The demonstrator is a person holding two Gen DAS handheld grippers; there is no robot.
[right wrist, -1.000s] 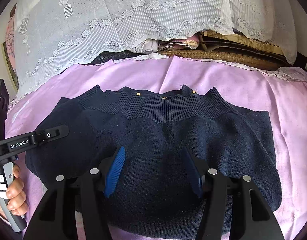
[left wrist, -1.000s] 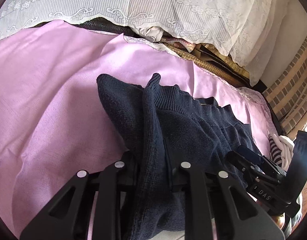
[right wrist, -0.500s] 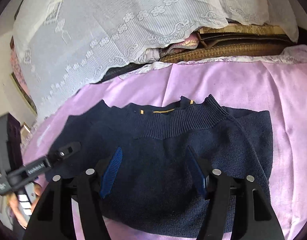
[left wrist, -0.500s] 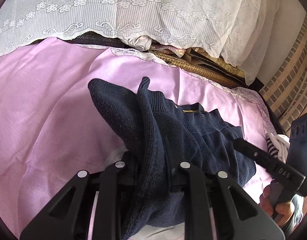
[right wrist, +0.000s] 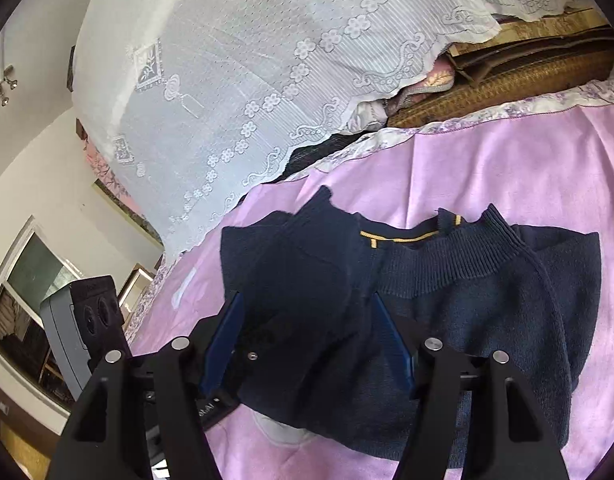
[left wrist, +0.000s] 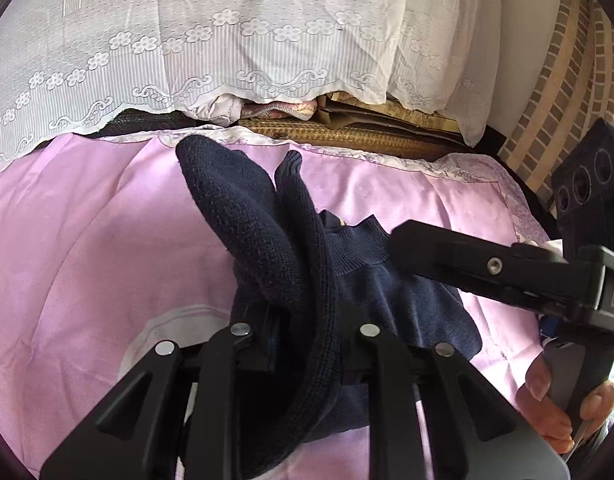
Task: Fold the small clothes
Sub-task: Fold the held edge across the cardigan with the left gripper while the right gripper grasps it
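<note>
A navy knit sweater [left wrist: 259,220] lies on a pink sheet [left wrist: 87,260]. My left gripper [left wrist: 307,320] is shut on the sweater's left side and holds that fold up off the sheet, draped over the jaws. In the right wrist view the raised fold covers the left part of the sweater [right wrist: 487,300], whose ribbed collar with a yellow label faces away. My right gripper [right wrist: 307,320] hovers open over the sweater, blue pads [right wrist: 227,336] apart and gripping nothing. It also shows in the left wrist view as the right gripper [left wrist: 411,248], held by a hand [left wrist: 547,412].
A white lace cloth [left wrist: 267,40] hangs over stacked things behind the sheet, with a woven mat [left wrist: 347,136] under its edge. A brick wall [left wrist: 567,80] stands at the right. The left gripper's camera block [right wrist: 99,320] and a window [right wrist: 27,300] are at the left.
My left gripper has risen and carried the sweater's side to the right, over the rest of the sweater. The right gripper has lifted and rolled, still open.
</note>
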